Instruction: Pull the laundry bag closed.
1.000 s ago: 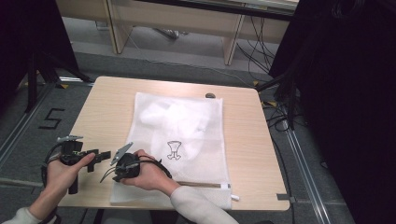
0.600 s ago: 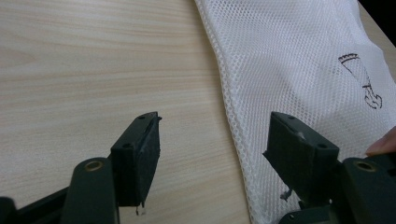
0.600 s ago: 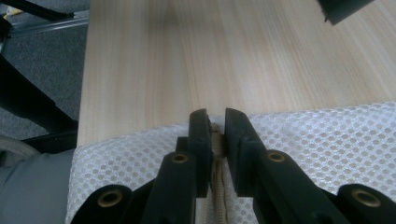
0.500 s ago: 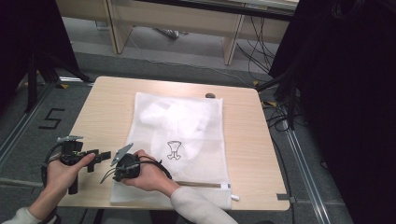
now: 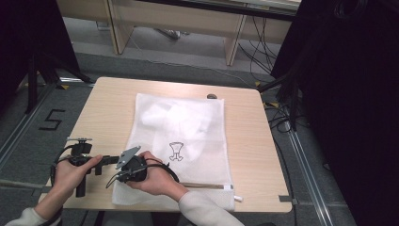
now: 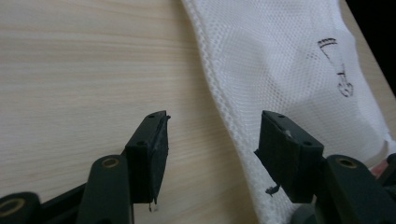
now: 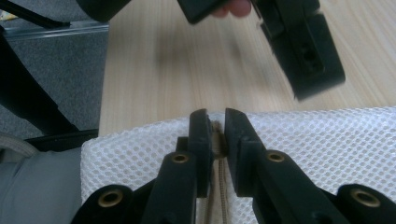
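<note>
Flat on the bench (image 5: 244, 155) lies the white mesh bag (image 5: 188, 136), its near edge partly hidden behind the person's right hand (image 5: 157, 181). The right gripper (image 7: 217, 135) has its jaws pinched on the bag's beige zipper (image 7: 217, 186) — its end buried between them. The left gripper (image 6: 212, 144) hovers beside the bag's edge; its jaws, gaping and empty, have just been closing.

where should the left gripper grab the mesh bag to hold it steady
Grip the stitched side hem of the mesh bag, coming in level from the bare table side. That edge lies flat between the open jaws of the left gripper, near the zipper end the right gripper pinches.
</note>
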`<state>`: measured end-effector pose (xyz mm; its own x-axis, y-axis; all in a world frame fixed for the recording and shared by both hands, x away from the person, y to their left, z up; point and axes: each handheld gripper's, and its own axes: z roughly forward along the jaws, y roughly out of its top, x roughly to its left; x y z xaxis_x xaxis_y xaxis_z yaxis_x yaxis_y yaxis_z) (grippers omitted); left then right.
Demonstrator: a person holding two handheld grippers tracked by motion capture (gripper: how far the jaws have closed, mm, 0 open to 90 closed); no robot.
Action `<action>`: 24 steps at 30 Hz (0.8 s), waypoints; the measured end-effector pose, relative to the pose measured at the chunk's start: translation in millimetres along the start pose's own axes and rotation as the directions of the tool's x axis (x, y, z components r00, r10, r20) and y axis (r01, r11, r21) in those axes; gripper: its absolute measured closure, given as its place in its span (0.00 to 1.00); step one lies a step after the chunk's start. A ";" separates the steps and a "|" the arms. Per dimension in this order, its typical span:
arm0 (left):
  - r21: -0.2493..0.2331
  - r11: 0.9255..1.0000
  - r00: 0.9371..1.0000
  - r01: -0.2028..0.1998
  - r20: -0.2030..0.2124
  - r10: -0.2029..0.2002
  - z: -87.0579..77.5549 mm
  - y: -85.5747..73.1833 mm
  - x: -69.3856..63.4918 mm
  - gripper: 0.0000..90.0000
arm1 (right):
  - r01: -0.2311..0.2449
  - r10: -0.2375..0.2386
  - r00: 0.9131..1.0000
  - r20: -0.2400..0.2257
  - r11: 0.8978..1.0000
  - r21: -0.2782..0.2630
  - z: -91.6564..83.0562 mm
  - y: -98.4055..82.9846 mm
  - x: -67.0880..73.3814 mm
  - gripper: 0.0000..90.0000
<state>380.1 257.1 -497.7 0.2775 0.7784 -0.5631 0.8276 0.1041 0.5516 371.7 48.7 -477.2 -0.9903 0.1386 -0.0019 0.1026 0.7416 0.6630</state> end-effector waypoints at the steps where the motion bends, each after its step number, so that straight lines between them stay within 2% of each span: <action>1: 0.000 1.000 1.000 0.000 0.000 0.000 0.0 0.0 0.0 0.47 | -0.013 0.013 1.000 -0.006 1.000 -0.008 -1.1 -0.2 1.6 0.91; 5: 0.027 0.999 0.999 0.030 0.028 -0.031 6.1 -0.6 -4.0 0.49 | -0.003 0.003 1.000 -0.004 1.000 -0.015 -4.6 -0.5 2.0 0.91; 6: 0.030 0.998 0.998 0.049 0.039 -0.050 7.5 -0.2 -4.4 0.49 | -0.012 0.012 1.000 -0.003 1.000 -0.012 -5.6 -0.4 3.1 0.91; 7: 0.041 0.997 0.996 0.070 0.054 -0.072 10.0 0.8 -4.6 0.50 | 0.002 -0.002 1.000 -0.002 1.000 -0.021 -7.1 0.1 2.8 0.91; 9: 0.050 0.996 0.995 0.078 0.058 -0.081 11.8 1.5 -5.3 0.51 | 0.001 -0.001 1.000 0.001 1.000 -0.020 -8.0 0.3 3.3 0.91; 13: 0.078 0.994 0.995 0.073 0.056 -0.077 18.1 3.4 -9.3 0.55 | 0.013 -0.013 1.000 0.010 1.000 -0.027 -10.1 0.6 5.0 0.91; 16: 0.093 0.993 0.996 0.066 0.048 -0.071 21.7 5.3 -13.9 0.57 | -0.006 0.006 1.000 0.009 1.000 -0.025 -11.1 0.3 7.1 0.91; 18: 0.114 0.992 0.997 0.057 0.047 -0.063 23.2 6.1 -15.6 0.60 | 0.025 -0.024 1.000 0.017 0.999 -0.033 -11.8 0.6 6.5 0.91; 21: 0.123 0.990 0.997 0.062 0.043 -0.067 24.5 5.7 -16.6 0.63 | 0.006 -0.005 1.000 0.016 0.999 -0.032 -12.8 0.2 8.3 0.91; 22: 0.137 0.989 0.997 0.057 0.034 -0.063 25.5 5.4 -18.2 0.65 | 0.032 -0.031 0.999 0.021 0.999 -0.037 -13.0 0.2 6.6 0.91; 24: 0.141 0.988 0.998 0.057 0.033 -0.062 26.2 5.3 -18.9 0.67 | 0.033 -0.032 0.999 0.022 0.999 -0.038 -13.0 0.1 6.7 0.91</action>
<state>392.1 226.7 -500.3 0.2417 0.7493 -0.6165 0.9026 0.0595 0.4263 363.8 41.1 -467.5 -0.9908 0.1292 -0.0400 0.0661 0.7206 0.6902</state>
